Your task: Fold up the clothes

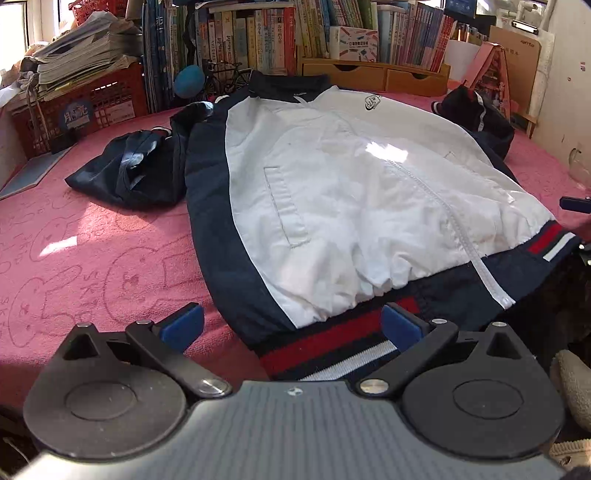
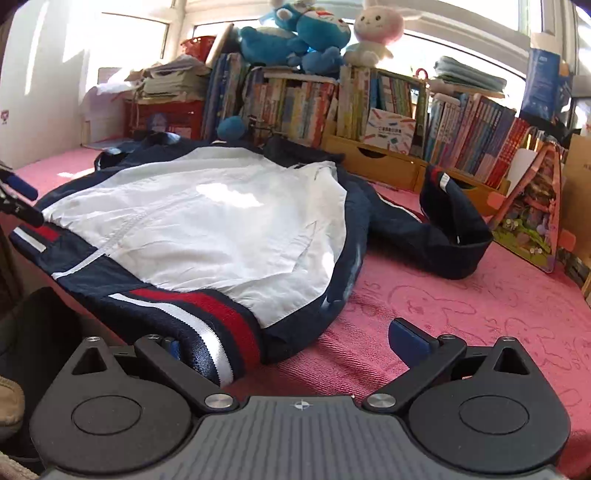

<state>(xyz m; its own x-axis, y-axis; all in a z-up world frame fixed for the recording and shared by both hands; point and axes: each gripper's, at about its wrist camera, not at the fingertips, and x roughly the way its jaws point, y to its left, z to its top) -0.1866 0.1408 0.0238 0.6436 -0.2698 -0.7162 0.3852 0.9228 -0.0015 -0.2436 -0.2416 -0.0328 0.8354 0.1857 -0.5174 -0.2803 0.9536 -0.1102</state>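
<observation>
A white and navy jacket (image 1: 343,192) lies front-up and zipped on the pink cloth (image 1: 85,258), its collar toward the books. Its striped red, white and navy hem (image 1: 332,347) reaches between the blue pads of my open left gripper (image 1: 291,325). One navy sleeve (image 1: 129,170) is bunched at the left. In the right wrist view the same jacket (image 2: 207,225) spreads ahead, and its hem corner (image 2: 221,332) lies between the fingers of my open right gripper (image 2: 288,343), covering the left pad. The other sleeve (image 2: 443,236) curls at the right.
Rows of books (image 1: 280,37) and a wooden drawer unit (image 1: 376,74) line the back. A red crate (image 1: 88,107) with stacked papers stands at the left, a pink toy house (image 2: 535,210) at the right. Plush toys (image 2: 317,33) sit on top of the books.
</observation>
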